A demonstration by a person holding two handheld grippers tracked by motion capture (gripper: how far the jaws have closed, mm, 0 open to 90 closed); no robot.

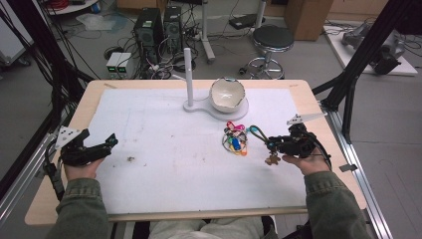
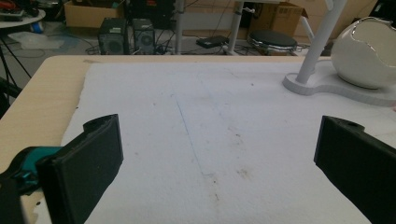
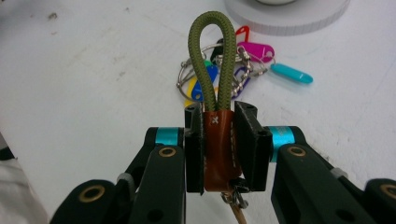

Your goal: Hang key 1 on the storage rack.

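Observation:
My right gripper [image 3: 219,144] is shut on the brown leather tab [image 3: 218,149] of a keychain with an olive cord loop [image 3: 212,51] sticking up past the jaws. In the high view the right gripper [image 1: 272,144] sits at the right of the mat, with the cord loop [image 1: 258,132] pointing left and a small brown charm [image 1: 271,160] dangling below. A bundle of coloured key tags on metal rings [image 1: 235,139] lies just left of it, apart from the held keychain. My left gripper [image 1: 107,144] rests open at the mat's left edge, nothing between its jaws.
A white stand with an upright post [image 1: 188,74] and a cracked white bowl-like shell [image 1: 227,94] sits at the back middle of the white mat [image 1: 174,164]. The wooden table edge [image 1: 74,124] frames the mat. A small dark speck [image 1: 131,159] lies near the left gripper.

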